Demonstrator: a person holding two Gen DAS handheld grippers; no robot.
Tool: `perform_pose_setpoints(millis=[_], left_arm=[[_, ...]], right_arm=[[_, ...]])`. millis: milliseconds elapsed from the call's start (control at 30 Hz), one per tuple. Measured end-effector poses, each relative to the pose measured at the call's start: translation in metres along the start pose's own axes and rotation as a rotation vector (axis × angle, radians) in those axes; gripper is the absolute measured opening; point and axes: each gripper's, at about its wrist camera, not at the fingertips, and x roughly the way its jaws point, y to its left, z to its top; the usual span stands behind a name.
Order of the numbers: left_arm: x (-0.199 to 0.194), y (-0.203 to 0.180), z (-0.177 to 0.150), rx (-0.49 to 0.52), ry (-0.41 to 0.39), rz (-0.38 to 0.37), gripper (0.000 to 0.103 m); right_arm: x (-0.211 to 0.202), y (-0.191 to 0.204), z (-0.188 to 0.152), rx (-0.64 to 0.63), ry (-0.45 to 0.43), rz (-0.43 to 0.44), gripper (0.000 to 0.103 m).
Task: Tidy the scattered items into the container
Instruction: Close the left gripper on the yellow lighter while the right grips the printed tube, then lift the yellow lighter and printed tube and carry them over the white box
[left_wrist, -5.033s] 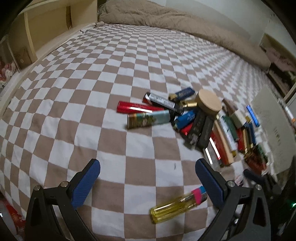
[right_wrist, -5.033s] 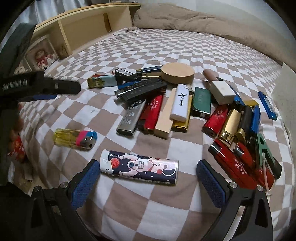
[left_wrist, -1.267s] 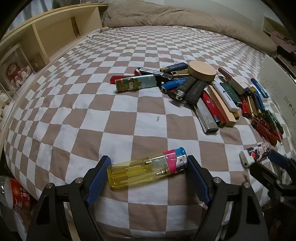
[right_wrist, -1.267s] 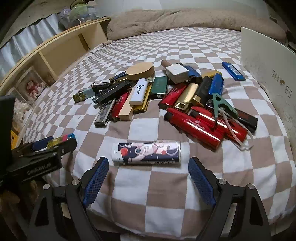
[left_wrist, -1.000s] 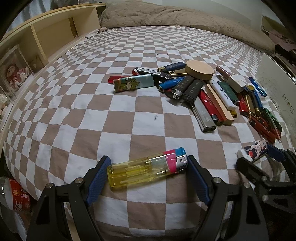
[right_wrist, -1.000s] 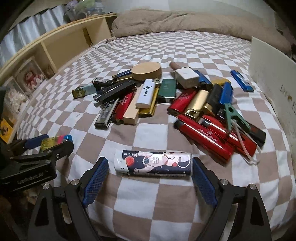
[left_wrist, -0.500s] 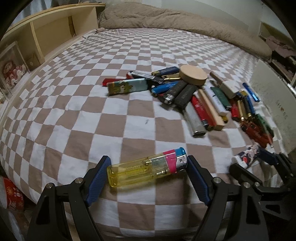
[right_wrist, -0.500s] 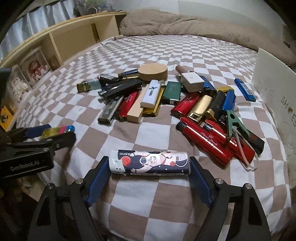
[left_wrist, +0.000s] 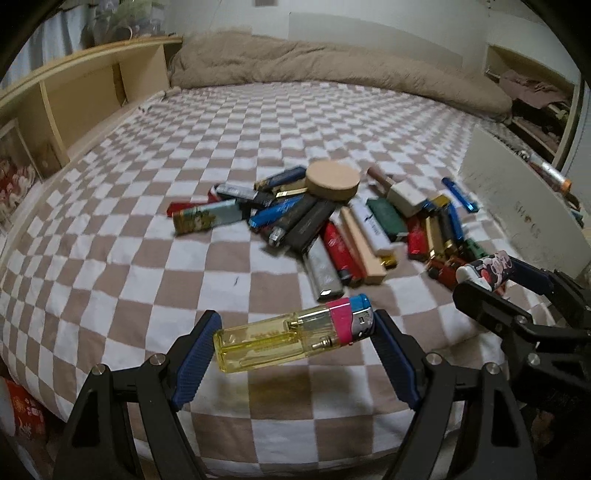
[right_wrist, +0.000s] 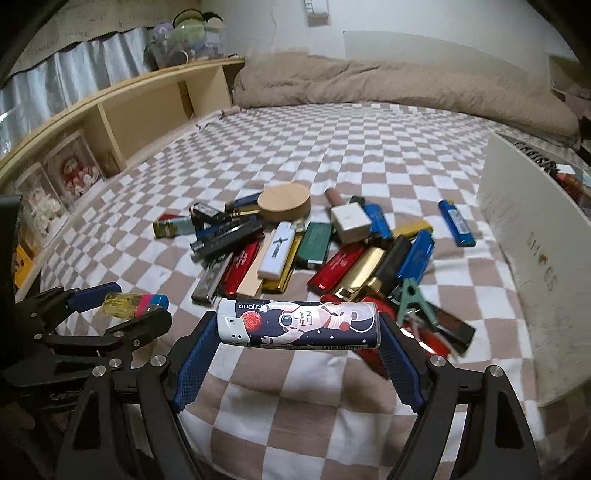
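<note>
My left gripper (left_wrist: 295, 339) is shut on a yellow lighter (left_wrist: 291, 332) with a pink and blue cap, held end to end above the checked bedspread. My right gripper (right_wrist: 297, 326) is shut on a white and navy astronaut-print lighter (right_wrist: 297, 323), also lifted. Each gripper shows in the other view: the right one (left_wrist: 491, 273) at the right, the left one (right_wrist: 125, 299) at the left. A pile of lighters (left_wrist: 332, 225) with a round wooden lid (left_wrist: 332, 179) lies mid-bed. A white shoe box (right_wrist: 535, 236) stands at the right.
A wooden shelf unit (right_wrist: 122, 110) runs along the bed's left side. A beige duvet (left_wrist: 332, 70) lies across the far end. A green clip (right_wrist: 412, 295) and a blue lighter (right_wrist: 456, 221) lie near the box. The bed edge is just below both grippers.
Both grippers closed on their lighters and have lifted them off the bedspread. The views have risen and tilted up since half a second ago.
</note>
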Motion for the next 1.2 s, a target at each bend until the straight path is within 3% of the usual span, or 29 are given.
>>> perform_pose_setpoints(millis=[567,1200], left_arm=[[-0.081,-0.012,0.033,0.024,-0.222,0.002,0.082],[-0.168,-0.052,0.054,0.081,-0.432,-0.079,0.082]], right_arm=[[-0.078,-0.009,0.031,-0.003,-0.174,-0.031,0.084],[-0.174,-0.022,0.061,-0.012,-0.322,-0.048,0.084]])
